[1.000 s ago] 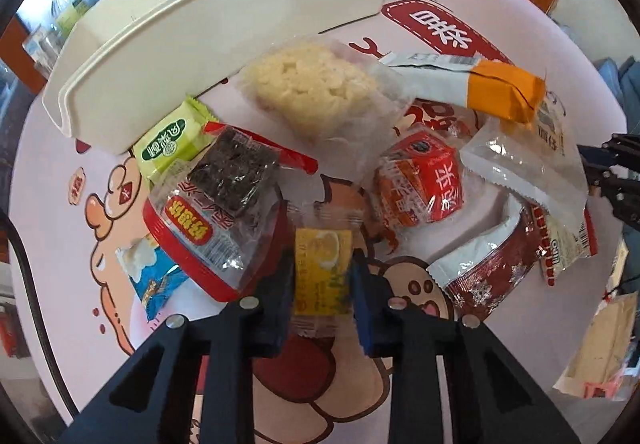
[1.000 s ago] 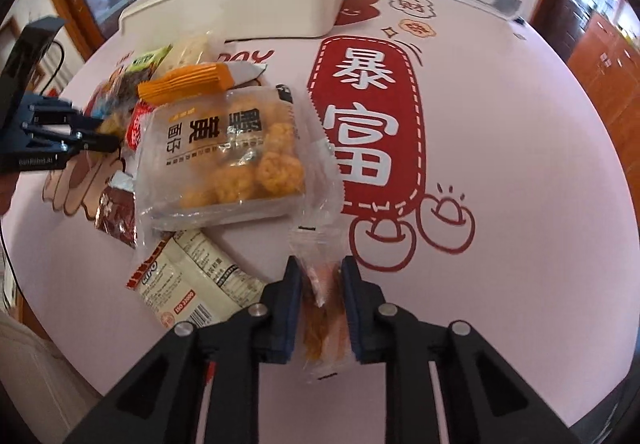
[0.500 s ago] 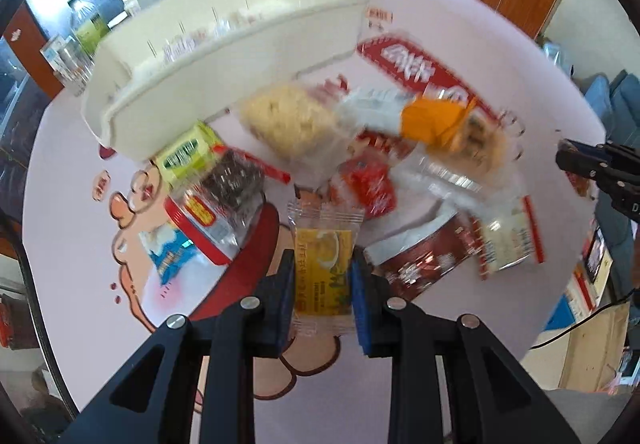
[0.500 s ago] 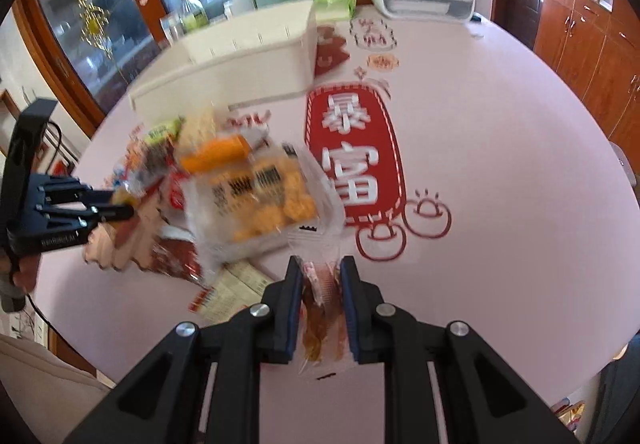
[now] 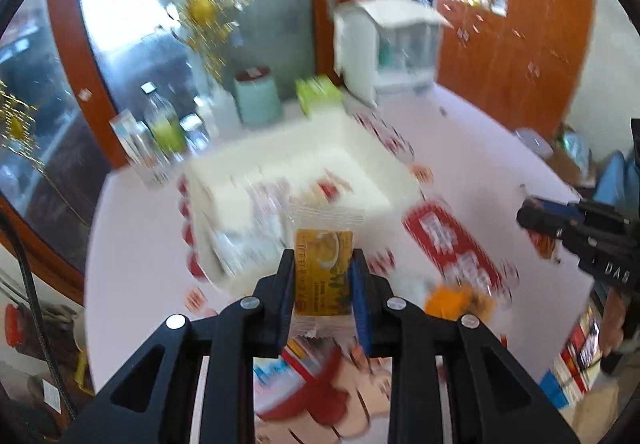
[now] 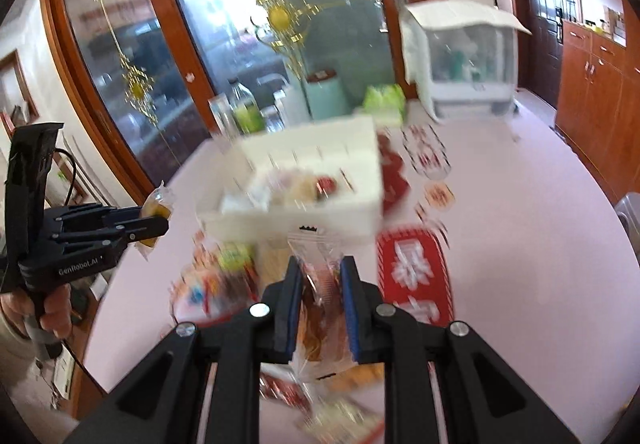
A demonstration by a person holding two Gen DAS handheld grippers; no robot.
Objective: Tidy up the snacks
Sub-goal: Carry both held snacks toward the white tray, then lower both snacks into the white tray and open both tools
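On the pink table (image 6: pixel 540 236), snacks remain; my jaws pinch a yellow packet (image 5: pixel 323 272) and an orange packet (image 6: pixel 322 308), bin (image 6: pixel 320 216) partly filled.

We see the bin (image 5: pixel 304 148) ahead of the left gripper (image 5: pixel 323 276), on the counter (image 5: pixel 480 132). Behind the bin: bottles (image 5: pixel 160 128), a dispenser (image 5: pixel 386 48). Loose packets (image 6: pixel 224 276) lie before the bin, under the right gripper (image 6: pixel 320 276). Some packets sit in the bin.
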